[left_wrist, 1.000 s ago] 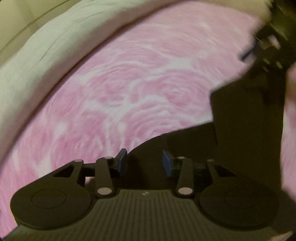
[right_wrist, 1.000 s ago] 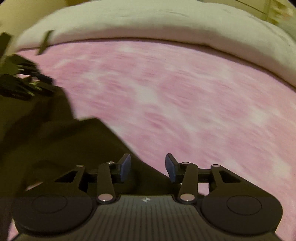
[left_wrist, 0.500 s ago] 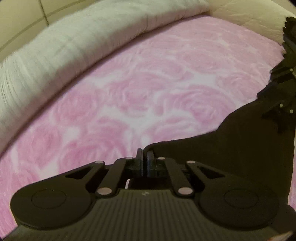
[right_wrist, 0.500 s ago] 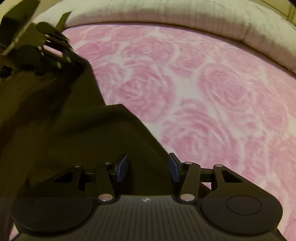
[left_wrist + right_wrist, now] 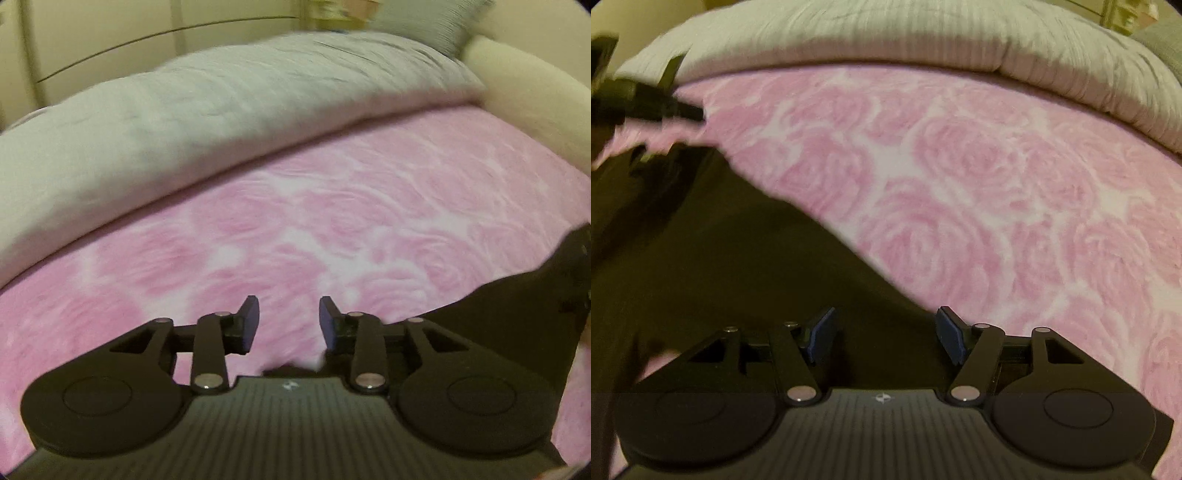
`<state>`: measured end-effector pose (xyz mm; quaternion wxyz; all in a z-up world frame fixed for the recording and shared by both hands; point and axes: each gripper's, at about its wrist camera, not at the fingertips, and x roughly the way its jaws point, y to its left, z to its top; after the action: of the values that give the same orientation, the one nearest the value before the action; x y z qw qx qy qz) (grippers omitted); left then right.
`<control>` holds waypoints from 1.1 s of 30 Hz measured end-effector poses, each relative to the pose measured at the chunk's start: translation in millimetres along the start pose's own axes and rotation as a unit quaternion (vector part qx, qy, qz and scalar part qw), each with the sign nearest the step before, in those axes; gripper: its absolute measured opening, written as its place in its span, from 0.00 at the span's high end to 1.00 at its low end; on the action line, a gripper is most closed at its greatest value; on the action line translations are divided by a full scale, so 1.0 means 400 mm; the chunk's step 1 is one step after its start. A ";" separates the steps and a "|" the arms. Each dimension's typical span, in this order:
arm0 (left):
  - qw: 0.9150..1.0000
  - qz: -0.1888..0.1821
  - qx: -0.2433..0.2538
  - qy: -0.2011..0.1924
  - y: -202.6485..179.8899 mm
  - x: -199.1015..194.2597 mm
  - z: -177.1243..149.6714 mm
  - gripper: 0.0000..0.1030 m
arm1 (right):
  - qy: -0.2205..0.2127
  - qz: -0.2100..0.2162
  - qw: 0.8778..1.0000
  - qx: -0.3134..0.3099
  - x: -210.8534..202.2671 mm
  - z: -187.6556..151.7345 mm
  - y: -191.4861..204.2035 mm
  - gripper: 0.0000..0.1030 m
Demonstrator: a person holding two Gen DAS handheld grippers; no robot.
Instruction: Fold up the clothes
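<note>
A dark garment [image 5: 731,258] lies on the pink rose-patterned bed cover [image 5: 979,184]. In the right wrist view it fills the lower left and runs under my right gripper [image 5: 884,334], which is open over its edge with nothing between the pads. In the left wrist view my left gripper [image 5: 288,323] is open and empty above the pink cover [image 5: 332,221]; the garment [image 5: 517,314] lies to its right, with a small dark bit just below the jaws. The left gripper also shows at the far left of the right wrist view [image 5: 646,107].
A rolled pale grey-white duvet [image 5: 184,122] lies along the far side of the bed and shows in the right wrist view [image 5: 923,37] too. A cream padded bed edge [image 5: 535,92] is at the right. A pale wall or wardrobe [image 5: 110,44] stands behind.
My left gripper was shut on the garment's edge half a second ago; it is now open and off the cloth, over the pink cover. My right gripper stayed open over the garment.
</note>
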<state>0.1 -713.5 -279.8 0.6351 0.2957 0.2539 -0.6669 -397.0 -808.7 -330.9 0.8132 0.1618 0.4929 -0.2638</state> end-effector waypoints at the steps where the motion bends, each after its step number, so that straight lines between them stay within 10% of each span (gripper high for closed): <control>1: 1.000 0.014 -0.012 0.007 0.018 -0.025 -0.020 0.68 | 0.012 0.000 1.000 -0.002 0.005 -0.017 -0.001 0.39; 7: 0.992 0.064 -0.019 0.107 0.074 -0.079 -0.179 0.68 | 0.020 -0.060 0.995 0.081 -0.030 -0.051 -0.027 0.40; 14: 0.987 0.103 -0.047 0.111 0.194 -0.087 -0.262 0.68 | -0.040 0.075 0.996 0.004 -0.001 0.104 0.226 0.41; 21: 0.991 0.112 -0.010 0.078 0.312 -0.063 -0.230 0.64 | -0.091 0.204 0.972 -0.078 0.102 0.340 0.491 0.41; 30: 0.994 0.021 0.020 0.108 0.372 0.010 -0.237 0.60 | -0.053 0.244 0.957 -0.149 0.269 0.558 0.680 0.41; 33: 0.993 0.005 0.026 0.112 0.371 0.002 -0.242 0.73 | -0.018 0.241 0.957 -0.159 0.321 0.587 0.708 0.41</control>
<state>154.9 -654.6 -342.4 0.5981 0.3866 0.3044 -0.6326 -14.2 -737.3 -335.4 0.8767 0.1392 0.4601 0.0189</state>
